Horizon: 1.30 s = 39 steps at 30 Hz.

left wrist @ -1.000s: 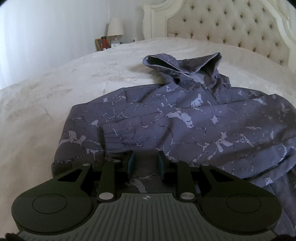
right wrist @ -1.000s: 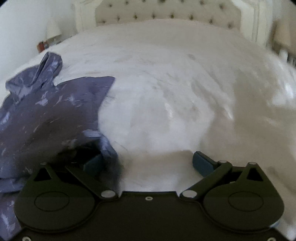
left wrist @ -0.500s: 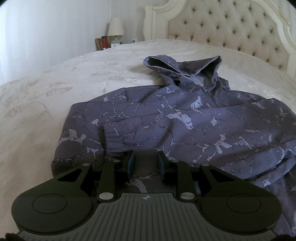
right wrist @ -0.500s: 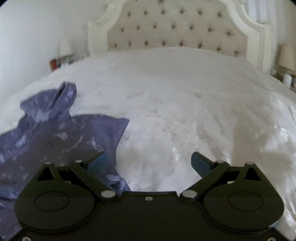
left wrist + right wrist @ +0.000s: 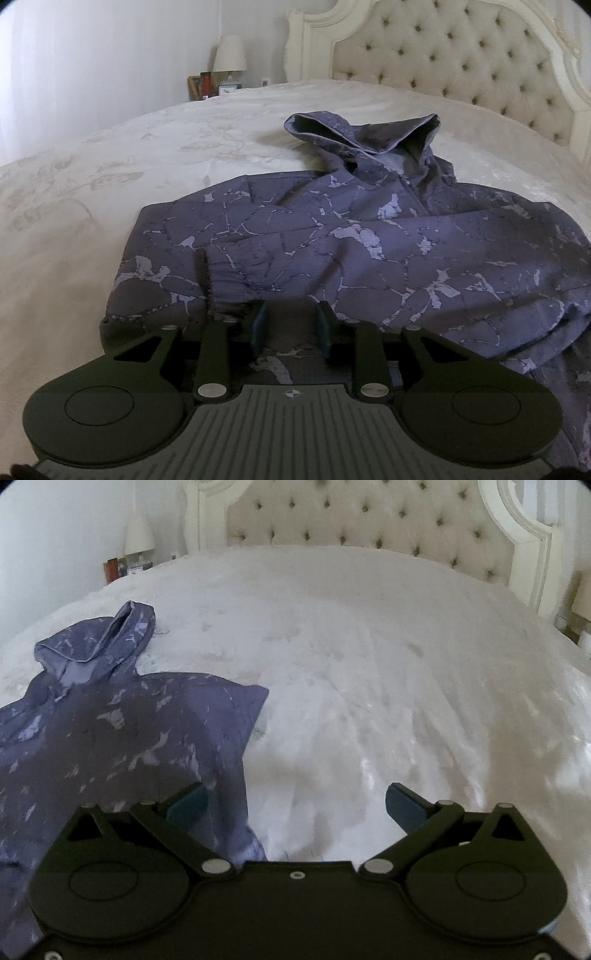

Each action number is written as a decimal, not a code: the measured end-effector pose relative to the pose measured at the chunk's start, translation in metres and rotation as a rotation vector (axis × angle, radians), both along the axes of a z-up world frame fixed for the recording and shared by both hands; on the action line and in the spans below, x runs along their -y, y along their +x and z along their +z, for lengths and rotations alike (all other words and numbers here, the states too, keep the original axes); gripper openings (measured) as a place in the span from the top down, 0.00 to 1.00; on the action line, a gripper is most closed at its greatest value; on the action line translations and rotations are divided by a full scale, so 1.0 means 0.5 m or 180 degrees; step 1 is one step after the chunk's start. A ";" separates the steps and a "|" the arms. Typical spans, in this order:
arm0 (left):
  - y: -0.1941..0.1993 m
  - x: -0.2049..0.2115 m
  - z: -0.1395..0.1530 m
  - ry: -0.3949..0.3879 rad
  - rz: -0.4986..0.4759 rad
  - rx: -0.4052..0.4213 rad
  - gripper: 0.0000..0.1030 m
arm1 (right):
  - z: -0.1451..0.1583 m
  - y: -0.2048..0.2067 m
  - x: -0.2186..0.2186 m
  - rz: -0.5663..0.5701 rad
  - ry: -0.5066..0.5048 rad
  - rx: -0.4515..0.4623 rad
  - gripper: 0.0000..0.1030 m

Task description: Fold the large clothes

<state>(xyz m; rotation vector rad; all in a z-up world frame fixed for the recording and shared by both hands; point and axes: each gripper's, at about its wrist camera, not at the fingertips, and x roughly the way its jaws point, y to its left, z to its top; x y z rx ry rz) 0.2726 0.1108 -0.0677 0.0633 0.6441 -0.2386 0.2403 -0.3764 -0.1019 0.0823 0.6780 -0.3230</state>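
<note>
A purple hooded jacket [image 5: 369,254] with a pale crackle pattern lies flat on the white bed [image 5: 129,177], hood toward the headboard, one sleeve folded across its front. My left gripper [image 5: 291,326] hovers over the jacket's lower part, jaws a narrow gap apart with no cloth between them. In the right wrist view the jacket [image 5: 122,738] fills the left side. My right gripper [image 5: 295,805] is wide open and empty, its left finger over the jacket's right edge, its right finger over bare bedspread.
A tufted cream headboard [image 5: 461,66] stands at the far end. A nightstand with a lamp [image 5: 229,55] and small items is at the far left. White bedspread [image 5: 388,683] spreads to the right of the jacket.
The right gripper has risen and pulled back from the jacket's edge, so more of the bed and headboard shows. The left gripper has hardly moved.
</note>
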 end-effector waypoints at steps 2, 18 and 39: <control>0.000 0.001 0.000 0.0010 -0.0006 0.0003 0.71 | -0.024 0.028 0.006 -0.0033 -0.0047 -0.0156 0.01; 0.050 -0.015 0.121 -0.0424 -0.0262 -0.0339 0.54 | 0.081 0.113 -0.022 0.0591 0.0231 0.0048 0.01; 0.237 0.085 -0.017 -0.0259 -0.0270 -0.0295 0.38 | 0.097 0.505 -0.139 0.0958 0.0838 0.0317 0.33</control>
